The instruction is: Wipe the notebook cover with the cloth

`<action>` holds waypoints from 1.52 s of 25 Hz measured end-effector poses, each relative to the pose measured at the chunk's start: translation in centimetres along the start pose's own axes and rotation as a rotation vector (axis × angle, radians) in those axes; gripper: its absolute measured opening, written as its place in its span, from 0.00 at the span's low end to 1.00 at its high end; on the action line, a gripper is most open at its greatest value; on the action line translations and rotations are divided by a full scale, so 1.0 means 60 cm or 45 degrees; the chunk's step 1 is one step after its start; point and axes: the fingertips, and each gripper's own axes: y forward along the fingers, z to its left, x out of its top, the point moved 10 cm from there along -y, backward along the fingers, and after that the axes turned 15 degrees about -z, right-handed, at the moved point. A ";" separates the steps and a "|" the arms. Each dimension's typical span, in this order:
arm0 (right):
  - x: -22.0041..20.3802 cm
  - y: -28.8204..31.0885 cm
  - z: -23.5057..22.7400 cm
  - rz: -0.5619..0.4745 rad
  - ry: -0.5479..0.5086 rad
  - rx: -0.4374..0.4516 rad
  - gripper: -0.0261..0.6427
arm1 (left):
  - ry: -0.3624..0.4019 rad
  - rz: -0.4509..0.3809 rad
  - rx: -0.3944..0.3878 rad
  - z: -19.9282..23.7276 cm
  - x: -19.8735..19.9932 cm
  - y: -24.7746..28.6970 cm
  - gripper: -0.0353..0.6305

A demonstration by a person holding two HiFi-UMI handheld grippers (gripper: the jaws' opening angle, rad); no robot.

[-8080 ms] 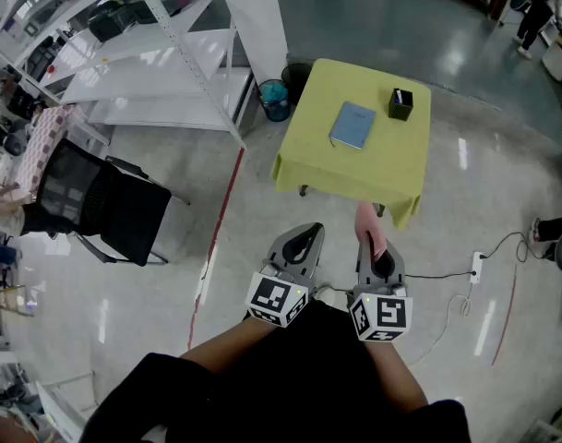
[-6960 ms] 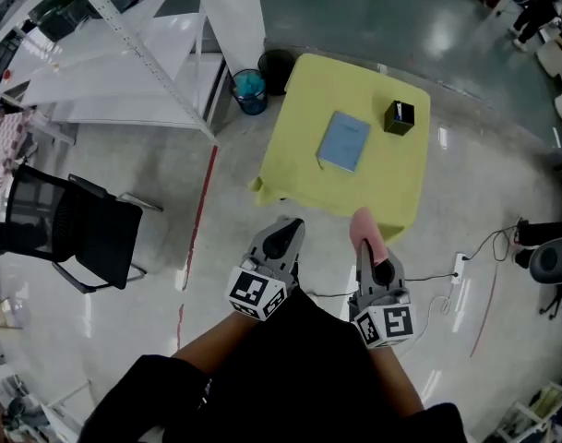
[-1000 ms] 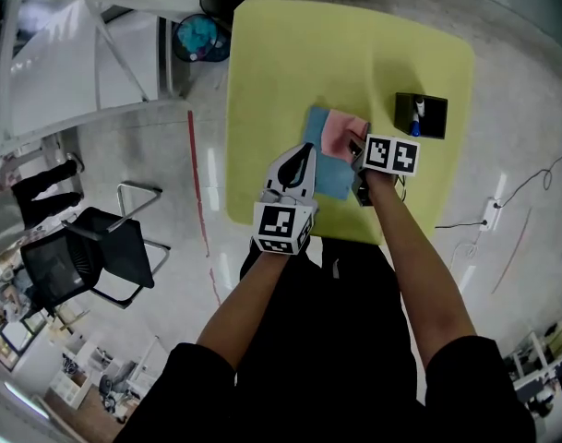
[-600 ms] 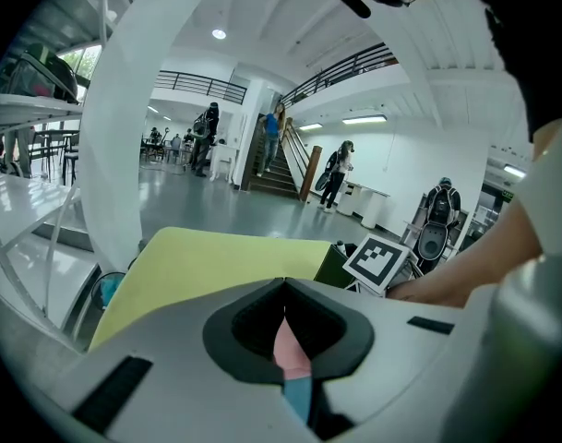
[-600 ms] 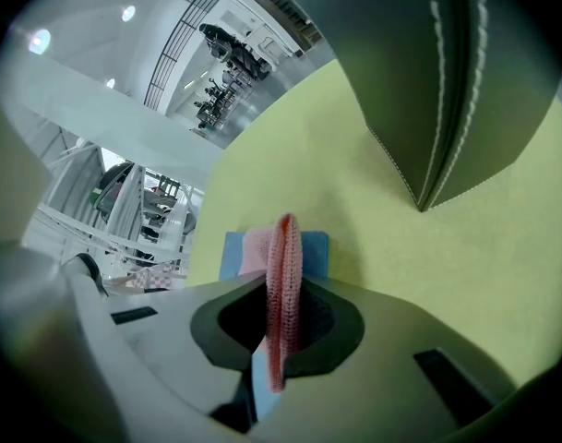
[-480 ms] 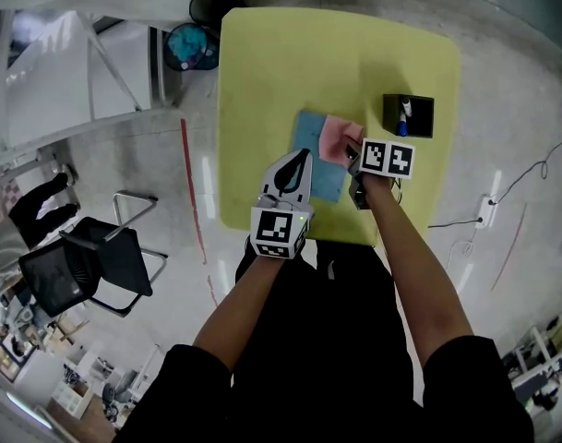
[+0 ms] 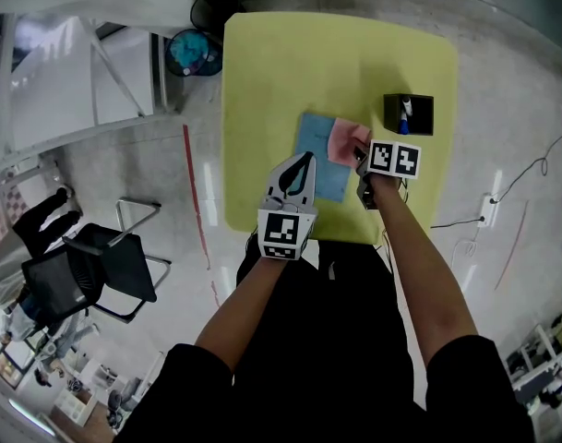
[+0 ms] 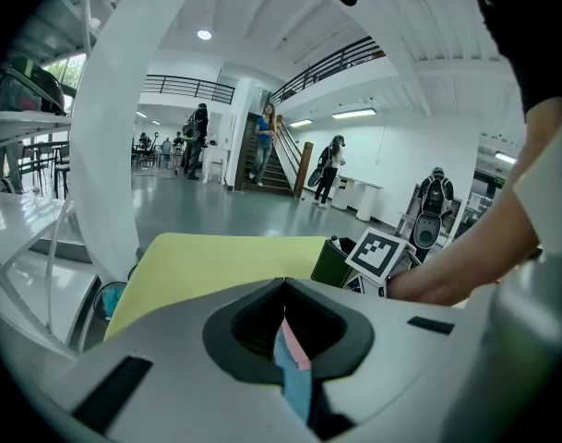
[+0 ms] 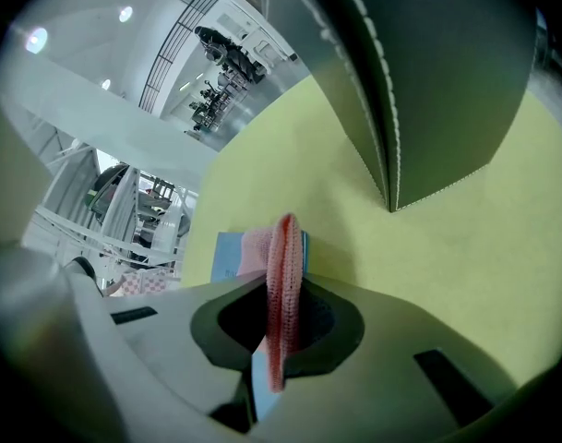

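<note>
A blue notebook (image 7: pixel 316 158) lies flat on the yellow table (image 7: pixel 271 81). A pink cloth (image 7: pixel 347 143) rests on the notebook's right part, and my right gripper (image 7: pixel 360 155) is shut on it. In the right gripper view the cloth (image 9: pixel 282 275) stands pinched between the jaws, with the notebook (image 9: pixel 230 247) beyond it. My left gripper (image 7: pixel 304 159) is shut with nothing in it, its tips over the notebook's near part. Through the slit of the left gripper (image 8: pixel 285 289) I see a strip of the notebook (image 8: pixel 297 390) and the cloth (image 8: pixel 294 344).
A black pen holder (image 7: pixel 409 113) with a pen stands on the table to the right of the notebook, close to the right gripper. Left of the table are white shelving (image 7: pixel 77 63), a blue bin (image 7: pixel 193 52) and a black chair (image 7: pixel 87 275). A cable (image 7: pixel 530 173) runs on the floor.
The person has walked up to the table and set the cloth on the notebook. Over the last second the right gripper and cloth slid slightly right across the cover; the left gripper stays shut.
</note>
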 end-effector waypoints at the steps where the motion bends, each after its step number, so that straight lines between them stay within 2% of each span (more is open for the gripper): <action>1: 0.000 0.001 0.002 0.005 -0.015 -0.007 0.09 | -0.006 -0.002 0.000 0.001 0.001 -0.004 0.06; 4: -0.001 0.000 0.007 0.009 -0.065 -0.028 0.09 | -0.016 -0.016 -0.005 0.006 0.010 -0.022 0.06; 8: -0.011 -0.012 0.008 -0.047 -0.043 -0.034 0.09 | -0.031 -0.040 -0.003 0.025 0.019 -0.060 0.06; 10: -0.013 -0.027 0.020 -0.081 -0.077 -0.031 0.09 | -0.044 -0.050 0.001 0.041 0.018 -0.085 0.06; 14: -0.021 -0.069 0.071 -0.172 -0.160 -0.009 0.09 | -0.014 -0.071 -0.031 0.066 0.021 -0.141 0.06; 22: -0.075 -0.114 0.204 -0.277 -0.150 0.071 0.09 | -0.093 -0.098 -0.055 0.112 0.024 -0.238 0.06; 26: -0.090 -0.088 0.238 -0.252 -0.118 0.144 0.09 | -0.110 -0.113 -0.059 0.125 0.022 -0.244 0.06; 31: -0.114 -0.026 0.233 -0.190 -0.040 0.228 0.09 | -0.178 -0.086 -0.036 0.130 0.001 -0.237 0.06; 38: -0.155 0.047 0.191 -0.049 0.038 0.203 0.09 | -0.202 -0.048 0.045 0.129 -0.017 -0.219 0.06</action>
